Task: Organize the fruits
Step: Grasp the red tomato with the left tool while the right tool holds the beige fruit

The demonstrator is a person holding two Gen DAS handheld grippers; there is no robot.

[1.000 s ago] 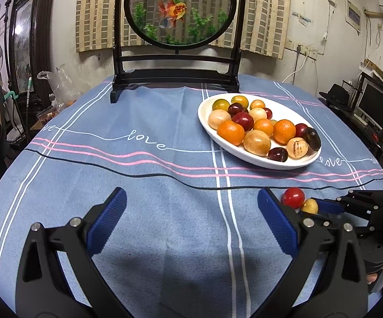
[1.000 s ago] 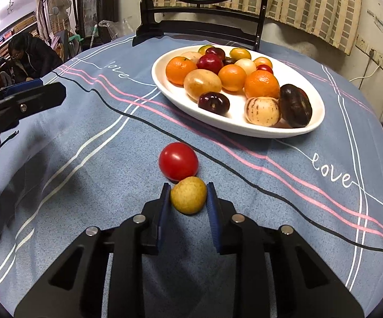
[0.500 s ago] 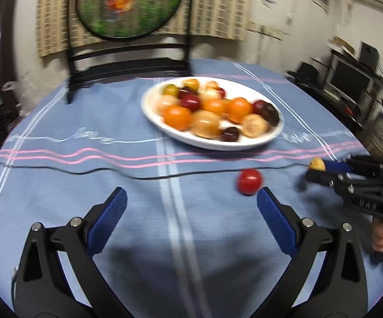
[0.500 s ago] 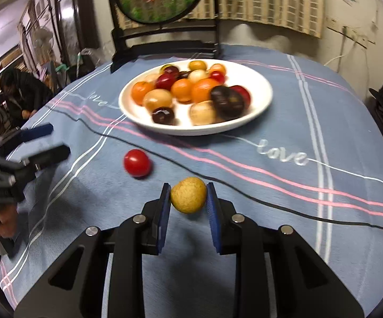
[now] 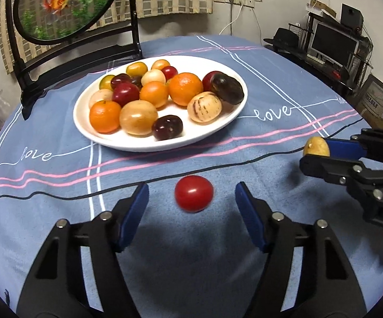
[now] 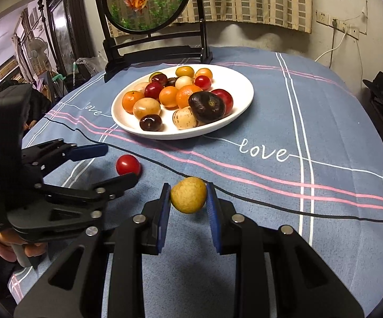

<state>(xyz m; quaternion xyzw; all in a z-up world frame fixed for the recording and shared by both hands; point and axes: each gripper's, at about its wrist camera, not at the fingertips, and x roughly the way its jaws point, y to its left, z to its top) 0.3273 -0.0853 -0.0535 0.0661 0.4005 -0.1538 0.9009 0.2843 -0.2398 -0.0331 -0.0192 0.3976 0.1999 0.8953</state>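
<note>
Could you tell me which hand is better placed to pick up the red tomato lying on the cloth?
Left. The left gripper has the tomato between its jaws, which have just been closing without touching it. The right gripper is shut on the yellow fruit.

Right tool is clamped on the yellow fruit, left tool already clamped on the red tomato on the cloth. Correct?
Not quite. The left tool is not clamped: its jaws have just been closing, but its pads still stand clear either side of the red tomato, as the left wrist view shows. The right tool does grip the yellow fruit.
</note>
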